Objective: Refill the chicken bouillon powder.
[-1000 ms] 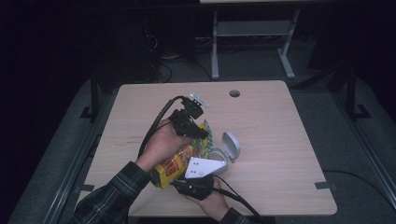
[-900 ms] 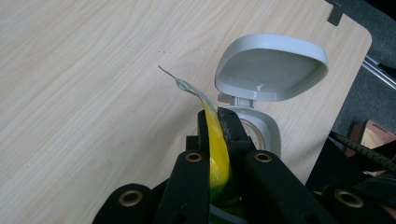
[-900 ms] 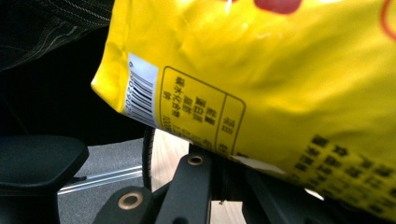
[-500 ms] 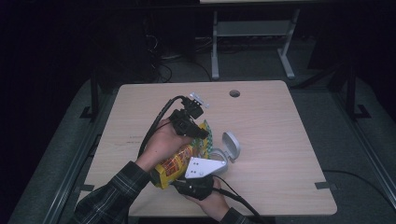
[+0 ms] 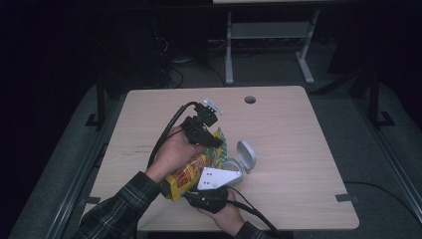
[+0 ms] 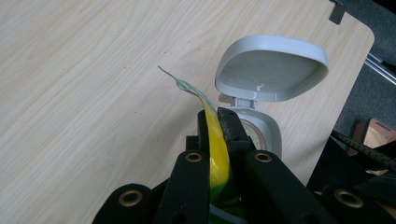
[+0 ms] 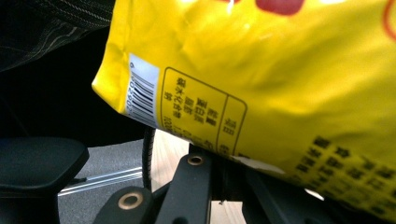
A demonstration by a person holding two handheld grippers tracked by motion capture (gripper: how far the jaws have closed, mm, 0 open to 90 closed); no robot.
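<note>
So the left tool (image 6: 218, 122) is clamped tight on the top edge of the yellow snack bag (image 6: 215, 154), jaws pinched right down with just the thin film between them. You can see it in the left gripper view, lower middle of the frame, with a torn sliver of the bag curling up and to the left. The right tool (image 7: 223, 161) has the bag's bottom seam pinched the same way, low center in its own view, near the barcode corner.

From the high view the bag (image 5: 186, 172) sits in the lower middle of the frame, held up off the counter (image 5: 298, 129) between the two hands and tilted. Just right of it is a small grey container (image 5: 238, 162) with its flip lid (image 6: 273, 67) standing open.

My read: this is the pouring step, bag mouth lined up over the open container. Next move probably needs the bottom end lifted so the contents slide out, keeping the torn mouth right above the opening so nothing spills onto the counter.
</note>
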